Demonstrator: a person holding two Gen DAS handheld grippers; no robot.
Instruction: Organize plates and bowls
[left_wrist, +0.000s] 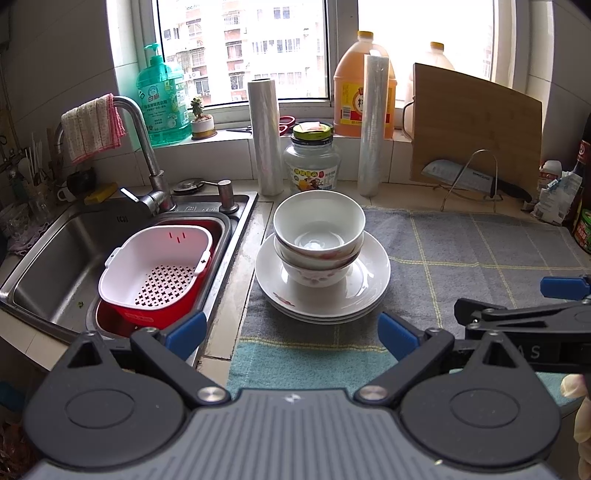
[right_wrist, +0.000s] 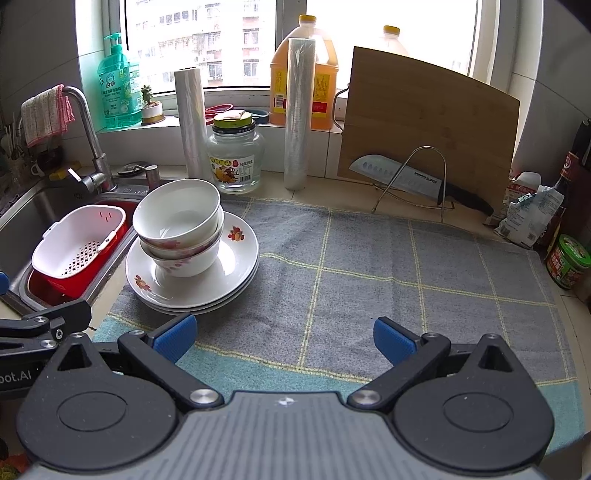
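Observation:
Three white bowls (left_wrist: 318, 236) (right_wrist: 181, 225) with red flower prints are nested on a stack of white flowered plates (left_wrist: 371, 284) (right_wrist: 240, 254), at the left edge of a grey checked cloth (left_wrist: 461, 258) (right_wrist: 369, 266). My left gripper (left_wrist: 291, 334) hovers just in front of the stack, open, with nothing between its blue pads. My right gripper (right_wrist: 284, 338) is open over the bare cloth, to the right of the stack and apart from it. The right gripper's blue tip and black arm also show at the right edge of the left wrist view.
Left of the stack is a steel sink (left_wrist: 55, 266) holding a white strainer (left_wrist: 155, 266) in a red basin, with a tap (left_wrist: 147, 155) above. Behind stand a glass jar (left_wrist: 312, 162), two film rolls (left_wrist: 263, 136), oil jugs, a cutting board (right_wrist: 428, 125) and a knife (right_wrist: 413, 181).

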